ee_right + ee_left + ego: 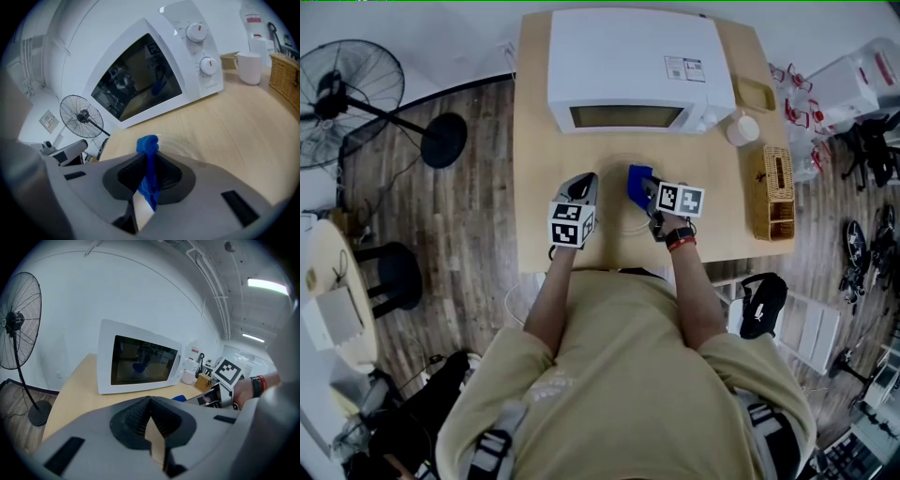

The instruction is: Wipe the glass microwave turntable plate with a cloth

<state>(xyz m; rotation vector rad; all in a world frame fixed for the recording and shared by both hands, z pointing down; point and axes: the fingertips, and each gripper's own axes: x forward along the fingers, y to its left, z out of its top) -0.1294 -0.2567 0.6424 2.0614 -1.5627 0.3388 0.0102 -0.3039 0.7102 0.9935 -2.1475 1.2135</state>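
Observation:
The glass turntable plate lies flat on the wooden table in front of the white microwave, faint and see-through. My right gripper is over the plate, shut on a blue cloth. In the right gripper view the cloth sticks up between the jaws, with the plate's blurred rim just beyond. My left gripper rests at the plate's left edge. In its own view the left gripper is shut with nothing visible between the pads.
The microwave door is closed. A white mug and a wicker basket stand to the right on the table. A floor fan is off the table's left side. The person's body fills the near edge.

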